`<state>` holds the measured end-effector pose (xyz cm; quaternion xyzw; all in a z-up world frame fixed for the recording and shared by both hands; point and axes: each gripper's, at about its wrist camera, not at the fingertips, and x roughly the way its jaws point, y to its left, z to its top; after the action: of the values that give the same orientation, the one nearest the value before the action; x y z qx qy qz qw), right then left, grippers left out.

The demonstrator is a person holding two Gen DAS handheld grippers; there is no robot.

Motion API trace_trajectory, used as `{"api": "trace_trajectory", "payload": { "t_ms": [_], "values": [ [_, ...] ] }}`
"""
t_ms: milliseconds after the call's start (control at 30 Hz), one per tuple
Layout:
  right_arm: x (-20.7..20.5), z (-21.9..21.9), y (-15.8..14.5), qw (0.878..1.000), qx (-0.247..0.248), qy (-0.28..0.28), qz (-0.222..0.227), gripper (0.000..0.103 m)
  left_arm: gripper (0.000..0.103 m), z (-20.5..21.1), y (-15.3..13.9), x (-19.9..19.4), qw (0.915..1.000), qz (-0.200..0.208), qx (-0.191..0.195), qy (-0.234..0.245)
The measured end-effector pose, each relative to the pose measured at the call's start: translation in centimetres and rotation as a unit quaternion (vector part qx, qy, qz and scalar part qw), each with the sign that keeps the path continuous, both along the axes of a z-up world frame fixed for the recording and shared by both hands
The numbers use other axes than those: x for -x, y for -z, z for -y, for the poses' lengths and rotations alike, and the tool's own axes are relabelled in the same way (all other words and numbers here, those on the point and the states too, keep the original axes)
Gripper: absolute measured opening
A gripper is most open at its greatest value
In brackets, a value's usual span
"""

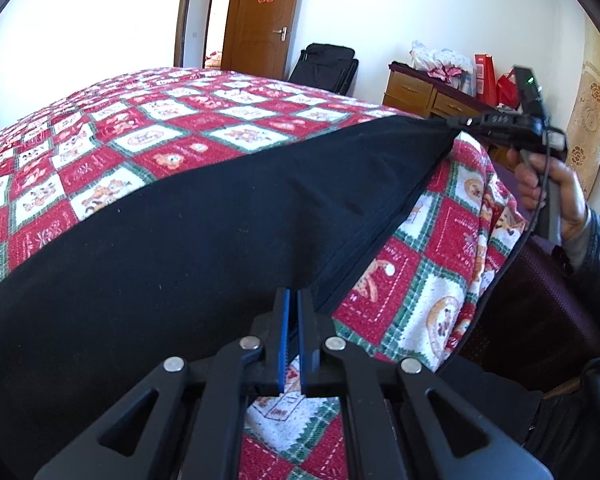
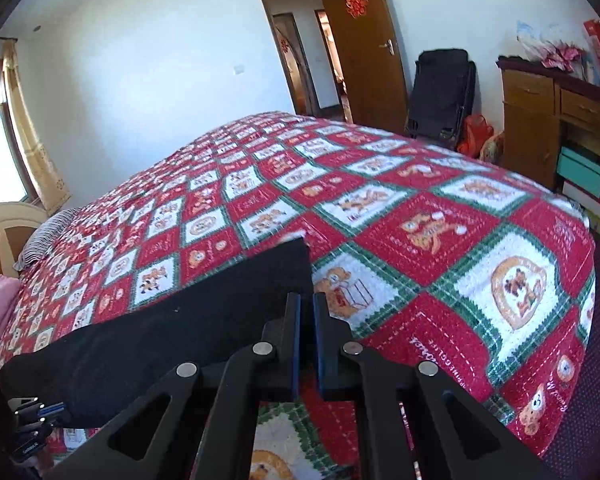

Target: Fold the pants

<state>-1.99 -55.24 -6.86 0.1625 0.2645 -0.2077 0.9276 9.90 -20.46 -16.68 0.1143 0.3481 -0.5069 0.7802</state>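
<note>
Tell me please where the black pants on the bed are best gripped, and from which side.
Grip the stitched edge at its two corners, coming from the near side of the quilt. The black pants lie flat on it, so this edge is probably the only thin lip to pinch. The left hand-held gripper and right hand-held gripper are shut on it.

Wide open bed (image 2: 380,184) beyond the black pants (image 2: 180,328), bare quilt toward the far edge and right corner. Past that corner, crowded: folded black chair (image 2: 444,96), wooden dresser (image 2: 532,120), stacked boxes (image 2: 584,180). Pillows (image 2: 40,236) blocking the left edge.
</note>
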Motion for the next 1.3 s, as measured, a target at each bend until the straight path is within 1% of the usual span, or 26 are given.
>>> {"api": "trace_trajectory", "payload": {
  "t_ms": [33,133,200,233,300,333,367,400,467,500,533,600,667,700,733,767,833,900,933,967,1000,1067,1133,1200,1267,1300],
  "values": [
    [0.1,-0.3,-0.3,1.0,0.005,-0.003,0.005,0.006,0.004,0.1,0.3,-0.1,1.0,-0.003,-0.003,0.0],
    [0.3,-1.0,-0.7,1.0,0.016,-0.016,0.012,0.006,0.004,-0.3,0.5,-0.5,0.9998,-0.018,0.01,-0.002],
    [0.1,-0.8,-0.2,1.0,0.022,-0.007,-0.009,0.006,0.004,-0.4,0.5,-0.5,0.9997,-0.02,0.013,0.0],
    [0.0,-0.3,0.3,1.0,0.017,0.001,-0.019,0.006,0.004,-0.4,0.6,-0.5,0.9997,-0.019,0.013,0.002],
    [-0.4,1.4,2.1,0.998,-0.003,0.025,-0.055,0.006,0.004,-0.4,0.7,-0.5,0.9997,-0.022,0.013,0.006],
    [-0.3,2.1,2.7,0.998,-0.017,0.028,-0.056,0.006,0.004,-0.5,0.6,-0.5,0.9996,-0.024,0.014,0.008],
    [0.0,2.3,2.6,0.998,-0.026,0.026,-0.045,0.007,0.004,-0.5,0.7,-0.5,0.9996,-0.023,0.013,0.009],
    [0.2,2.3,2.3,0.998,-0.02,0.036,-0.04,0.011,0.004,-0.6,0.7,-0.4,0.9996,-0.022,0.013,0.01],
    [0.7,1.7,1.3,0.997,0.026,0.064,-0.035,0.021,0.004,-0.7,0.8,-0.4,0.9996,-0.024,0.014,0.01],
    [0.9,1.5,1.1,0.997,0.033,0.067,-0.028,0.028,0.004,-0.8,0.8,-0.4,0.9995,-0.024,0.016,0.01],
    [1.0,1.2,0.8,0.997,0.034,0.062,-0.018,0.03,0.004,-0.8,0.8,-0.4,0.9995,-0.024,0.018,0.009],
    [0.7,0.1,0.2,0.999,0.026,0.028,-0.001,0.03,0.004,-0.8,0.9,-0.4,0.9995,-0.024,0.019,0.009],
    [0.1,-1.4,0.4,1.0,0.018,-0.02,0.004,0.034,0.004,-0.8,1.0,-0.3,0.9995,-0.022,0.019,0.009],
    [-0.2,-2.1,0.7,0.999,0.012,-0.045,0.004,0.04,0.004,-0.8,0.9,-0.3,0.9995,-0.021,0.019,0.01],
    [-0.6,-2.9,1.2,0.998,0.006,-0.067,0.0,0.043,0.004,-0.9,0.9,-0.2,0.9996,-0.019,0.018,0.01],
    [-1.6,-3.6,2.2,0.996,-0.001,-0.089,-0.025,0.043,0.004,-1.0,0.8,-0.1,0.9997,-0.015,0.016,0.011],
    [-3.3,-3.6,4.2,0.991,-0.021,-0.091,-0.093,0.044,0.004,-1.3,0.3,0.3,0.9999,0.0,0.01,0.011],
    [-2.9,-3.2,3.8,0.993,-0.038,-0.081,-0.07,0.044,0.004,-2.4,-0.6,0.7,0.9997,0.017,0.014,0.007],
    [-2.7,-3.5,3.3,0.994,-0.029,-0.078,-0.066,0.044,0.004,-3.1,-1.0,0.8,0.9995,0.025,0.019,0.002],
    [-2.7,-4.1,3.0,0.994,-0.018,-0.079,-0.073,0.044,0.004,-4.1,-1.5,0.7,0.9992,0.03,0.025,-0.008],
    [-2.9,-4.5,2.9,0.993,-0.018,-0.084,-0.077,0.044,0.004,-4.8,-1.7,0.5,0.9989,0.03,0.03,-0.018],
    [-3.4,-6.0,2.8,0.99,-0.045,-0.113,-0.07,0.044,0.004,-6.4,-1.9,-0.5,0.9976,0.034,0.037,-0.047],
    [-4.7,-8.4,3.0,0.983,-0.061,-0.155,-0.075,0.044,0.004,-7.4,-1.5,-1.6,0.9963,0.029,0.033,-0.074],
    [-6.4,-12.1,3.4,0.972,-0.059,-0.21,-0.085,0.044,0.004,-8.3,-0.6,-2.7,0.9944,0.016,0.025,-0.102],
    [-7.7,-15.4,3.9,0.961,-0.063,-0.253,-0.092,0.044,0.004,-8.9,0.4,-3.2,0.9934,-0.003,0.019,-0.113],
    [-8.4,-16.8,4.4,0.953,-0.073,-0.275,-0.099,0.044,0.005,-9.3,0.9,-3.1,0.9934,-0.011,0.021,-0.113]
  ]
}}
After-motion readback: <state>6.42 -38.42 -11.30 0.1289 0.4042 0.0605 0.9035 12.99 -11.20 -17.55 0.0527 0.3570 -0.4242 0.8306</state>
